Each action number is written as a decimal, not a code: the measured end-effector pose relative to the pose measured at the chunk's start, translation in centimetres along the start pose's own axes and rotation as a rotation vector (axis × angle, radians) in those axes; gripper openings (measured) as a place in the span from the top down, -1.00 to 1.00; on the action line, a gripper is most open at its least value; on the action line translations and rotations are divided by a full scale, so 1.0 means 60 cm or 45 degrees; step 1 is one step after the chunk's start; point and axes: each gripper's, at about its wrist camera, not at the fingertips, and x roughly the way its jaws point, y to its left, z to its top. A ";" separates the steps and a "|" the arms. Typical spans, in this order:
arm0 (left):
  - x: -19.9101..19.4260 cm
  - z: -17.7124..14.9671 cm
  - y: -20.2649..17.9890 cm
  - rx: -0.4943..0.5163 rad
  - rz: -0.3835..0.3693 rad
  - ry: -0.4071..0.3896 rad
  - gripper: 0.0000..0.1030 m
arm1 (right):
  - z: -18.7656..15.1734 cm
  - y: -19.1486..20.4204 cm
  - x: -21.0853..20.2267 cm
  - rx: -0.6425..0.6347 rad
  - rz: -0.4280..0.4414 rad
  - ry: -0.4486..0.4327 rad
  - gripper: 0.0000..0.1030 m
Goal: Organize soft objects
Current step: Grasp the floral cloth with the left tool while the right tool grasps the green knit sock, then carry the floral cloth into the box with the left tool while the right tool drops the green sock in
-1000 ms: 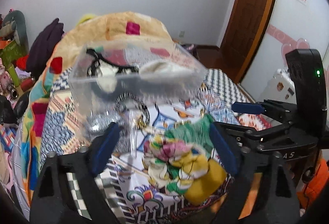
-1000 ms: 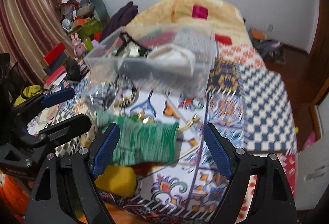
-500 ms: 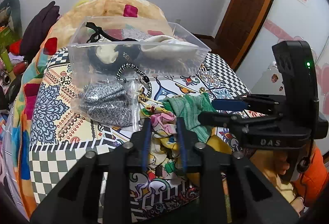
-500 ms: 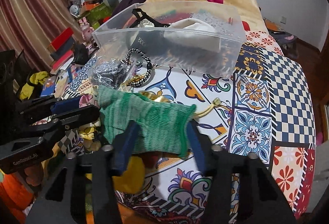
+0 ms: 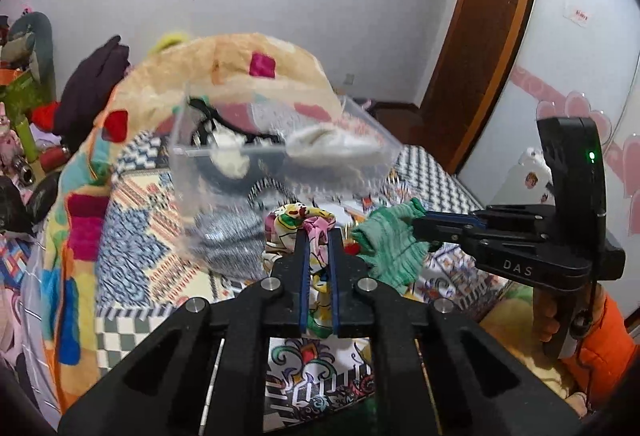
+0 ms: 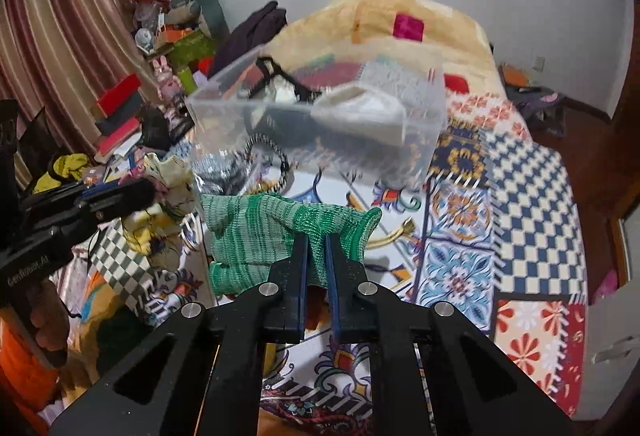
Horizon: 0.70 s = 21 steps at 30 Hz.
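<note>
My left gripper [image 5: 317, 232] is shut on a floral patterned cloth [image 5: 298, 222] and holds it above the bed. My right gripper [image 6: 316, 238] is shut on a green knitted cloth [image 6: 264, 232], also lifted. The green cloth shows in the left wrist view [image 5: 390, 242], hanging from the right gripper [image 5: 418, 226]. The floral cloth shows in the right wrist view [image 6: 170, 180], held by the left gripper [image 6: 150, 190]. A clear plastic bin [image 5: 280, 160] with soft items in it stands on the bed just beyond both cloths; it also shows in the right wrist view [image 6: 320, 116].
A patterned bedspread [image 6: 500, 216] covers the bed. A grey knitted item [image 5: 228, 236] lies in front of the bin. A yellow blanket heap [image 5: 224, 64] lies behind it. Clutter and books [image 6: 120, 108] stand at the left. A wooden door [image 5: 480, 48] is at the right.
Both grippers closed from wide open onto their cloths and lifted them off the pile on the bed. The floral and green cloths are now apart and raised towards the bin.
</note>
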 end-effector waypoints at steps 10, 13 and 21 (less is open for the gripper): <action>-0.056 0.069 0.007 0.033 0.061 -0.205 0.86 | 0.057 0.008 -0.076 -0.045 -0.071 -0.200 0.85; -0.061 0.093 0.013 0.038 0.075 -0.262 0.86 | 0.080 0.004 -0.087 -0.049 -0.091 -0.250 0.85; -0.032 0.150 0.041 0.054 0.132 -0.338 0.86 | 0.135 -0.003 -0.082 -0.029 -0.124 -0.357 0.85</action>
